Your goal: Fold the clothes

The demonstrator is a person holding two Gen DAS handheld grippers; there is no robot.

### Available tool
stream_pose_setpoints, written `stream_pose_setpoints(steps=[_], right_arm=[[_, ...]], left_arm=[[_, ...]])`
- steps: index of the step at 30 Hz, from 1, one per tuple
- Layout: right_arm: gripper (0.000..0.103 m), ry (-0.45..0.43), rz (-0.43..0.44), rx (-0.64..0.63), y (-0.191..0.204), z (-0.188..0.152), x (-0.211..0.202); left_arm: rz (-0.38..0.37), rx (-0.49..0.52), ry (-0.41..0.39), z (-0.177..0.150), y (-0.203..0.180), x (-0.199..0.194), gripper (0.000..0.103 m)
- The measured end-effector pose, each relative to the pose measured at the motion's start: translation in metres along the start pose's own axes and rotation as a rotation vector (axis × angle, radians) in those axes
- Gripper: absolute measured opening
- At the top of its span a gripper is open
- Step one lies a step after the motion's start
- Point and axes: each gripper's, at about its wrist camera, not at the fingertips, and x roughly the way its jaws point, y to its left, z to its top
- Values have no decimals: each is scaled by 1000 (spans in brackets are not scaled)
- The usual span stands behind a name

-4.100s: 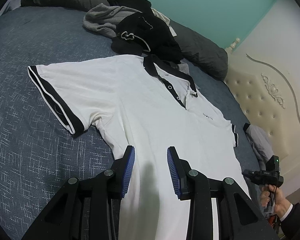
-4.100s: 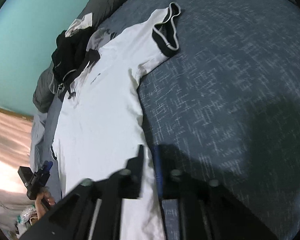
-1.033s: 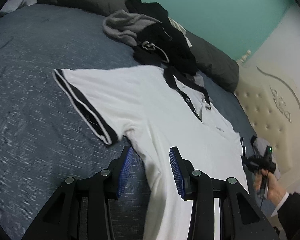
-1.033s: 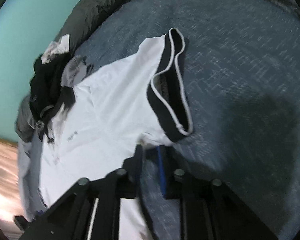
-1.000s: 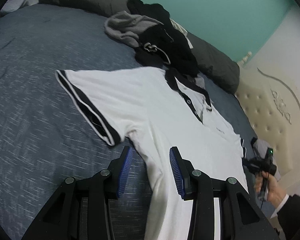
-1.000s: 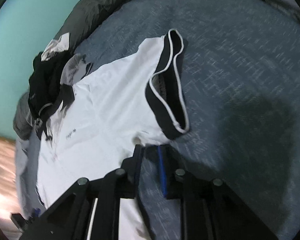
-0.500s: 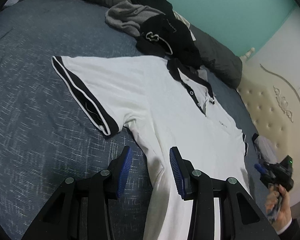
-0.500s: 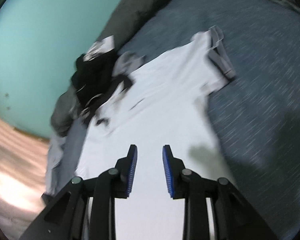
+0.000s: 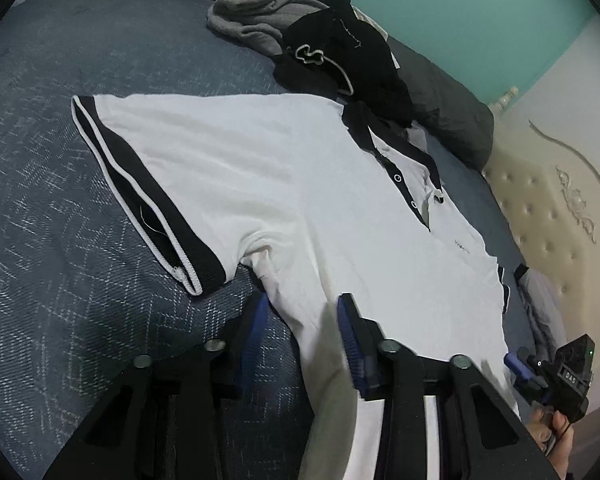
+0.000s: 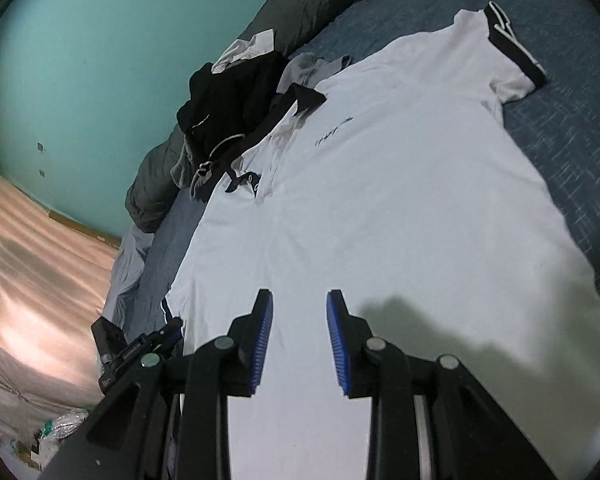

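From the left wrist view, the white polo shirt point(image 9: 300, 200) lies spread flat, front up, across the middle of the blue-grey bed point(image 9: 52, 280). Its black collar points toward the far edge, where a heap of black and grey clothes point(image 9: 308, 40) sits against a dark grey duvet roll point(image 9: 452, 120). One black-banded sleeve point(image 9: 148, 200) lies flat toward the bed's left side. The left gripper point(image 9: 302, 314) straddles the shirt's side seam just under that armpit; its jaws have just been closing, the cloth runs between them, and I cannot tell whether the blue pads press on it. At the bed's right edge, near the cream padded headboard point(image 9: 548, 220), a hand point(image 9: 552, 436) holds the other tool.

From the right wrist view, the shirt point(image 10: 380, 208) fills the bed, the other sleeve point(image 10: 512, 48) toward the far right corner. The right gripper point(image 10: 299, 324) hovers above the shirt's lower front, jaws apart with nothing between them.
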Motion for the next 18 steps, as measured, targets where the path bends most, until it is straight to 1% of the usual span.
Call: stream_pose_setpoints(steps=[1,3,4,8,11,16,18], right_arm=[[28,1,0,-6,1,-2,0],[28,1,0,-17,2,-4,0],[28,0,0,-23,3,-5,1],[28,-1,0,-21,1,-5,0],[28,-9,4,-14,-1,-5,-2],[28,-17,-1,21,-8,-5,-1],[28,-18,-5,26,-9,-5,0]], left_arm=[[2,0,-3,1,1,0,15],[7,0,-9,3,4,-1,8],[9,0,-12,4,5,-1,7],[5,-32,-45,9,13,-9,4],[41,-31,-83,14,19,-17,3],[52,-43,-96,26,29,-18,3],[62,-37,-84,30,29,-12,3]])
